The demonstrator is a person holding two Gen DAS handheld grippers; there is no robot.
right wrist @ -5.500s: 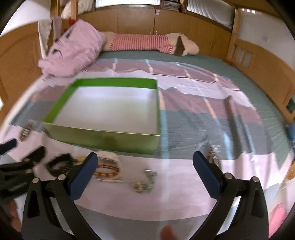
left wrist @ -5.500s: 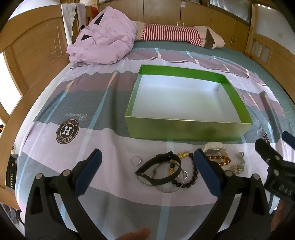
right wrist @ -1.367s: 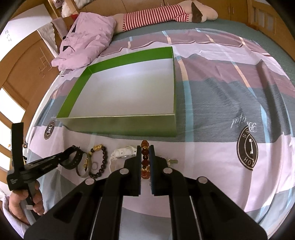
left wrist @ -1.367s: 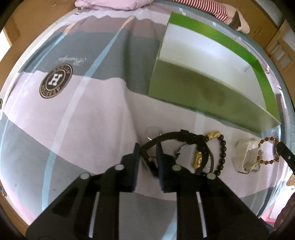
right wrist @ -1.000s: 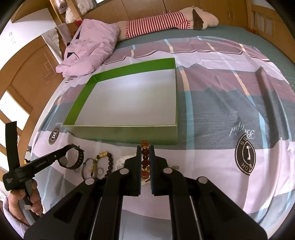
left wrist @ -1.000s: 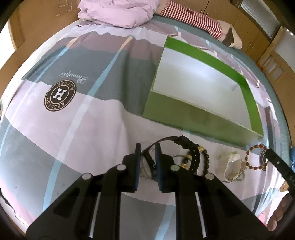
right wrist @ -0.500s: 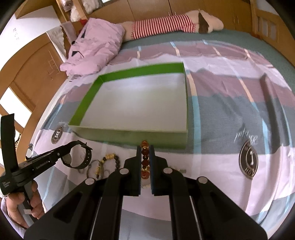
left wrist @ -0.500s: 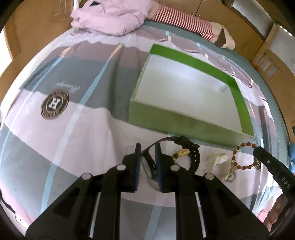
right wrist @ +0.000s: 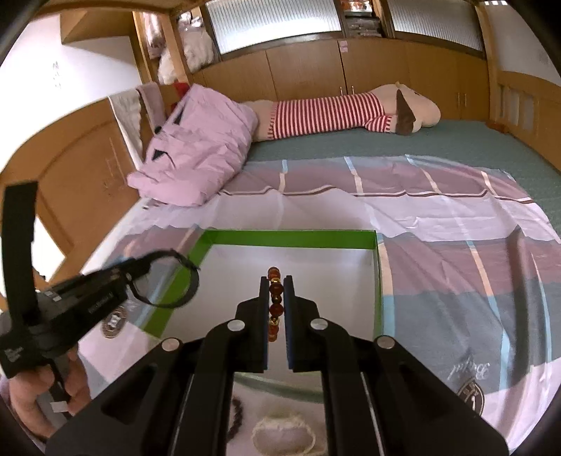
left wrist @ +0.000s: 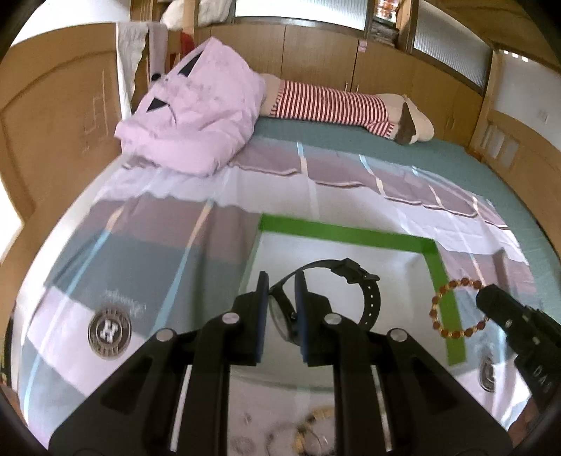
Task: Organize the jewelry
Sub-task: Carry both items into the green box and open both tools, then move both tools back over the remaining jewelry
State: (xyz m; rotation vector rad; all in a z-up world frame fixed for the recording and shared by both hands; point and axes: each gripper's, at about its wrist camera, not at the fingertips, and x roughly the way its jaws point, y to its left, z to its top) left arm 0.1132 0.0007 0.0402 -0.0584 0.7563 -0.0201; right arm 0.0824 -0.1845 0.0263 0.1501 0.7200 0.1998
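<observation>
Plaid bedsheet (left wrist: 196, 252), green box (left wrist: 336, 233), wooden cabinets (right wrist: 315, 70) behind.

Watch (left wrist: 354, 291) and bead bracelet (right wrist: 275, 305) lifted, now over green box (right wrist: 291, 238).

Jewelry pile (left wrist: 308, 426) blurred behind left claw (left wrist: 281, 280); watch (left wrist: 336, 298) face possibly hidden between pads; box (right wrist: 291, 238) near wall occluded.

You're facing a bed (right wrist: 455, 217) spread with a plaid sheet in lilac, grey and teal. Wooden cabinets (right wrist: 368, 70) line the far wall under frosted windows (right wrist: 273, 21) that let in daylight. A crumpled pink duvet (right wrist: 200, 147) lies beside a striped plush toy (right wrist: 336, 112).
</observation>
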